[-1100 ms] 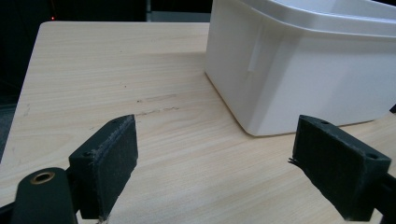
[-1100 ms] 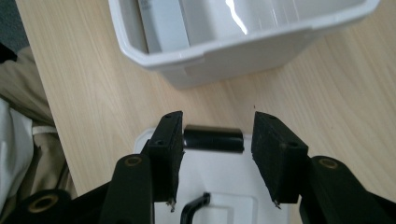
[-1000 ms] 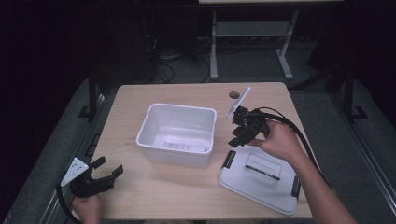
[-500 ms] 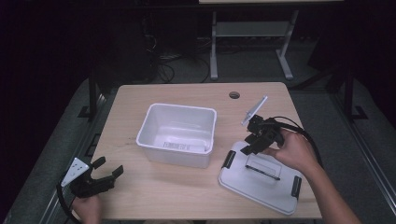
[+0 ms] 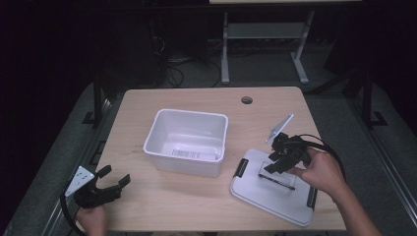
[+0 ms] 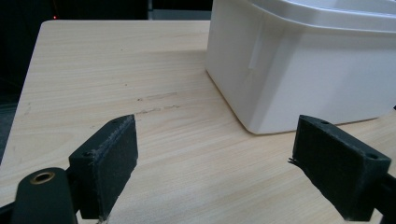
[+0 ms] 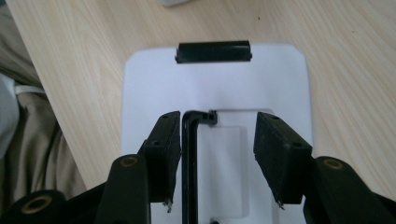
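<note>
A white lid (image 5: 275, 194) with black end clips lies flat on the table at the front right. My right gripper (image 5: 272, 168) hovers low over its middle, open, with the lid's black handle (image 7: 189, 158) between the pads and close beside the left pad (image 7: 164, 140). A gap separates the handle from the other pad. An empty white bin (image 5: 183, 160) stands mid-table. My left gripper (image 5: 115, 175) rests at the front left corner, open and empty, and the bin's wall (image 6: 308, 70) stands just ahead of its fingertips (image 6: 114, 158).
The wooden table (image 5: 206, 98) has a cable hole (image 5: 247, 100) near its far edge. A black clip (image 7: 213, 51) sits on the lid's far end. A person's trouser leg (image 7: 28, 121) lies past the table's near edge. A metal stand (image 5: 260, 29) stands behind the table.
My right gripper has come away from the bin's right side, moving right and down onto the lid, and now straddles the handle. The left gripper has stayed put.
</note>
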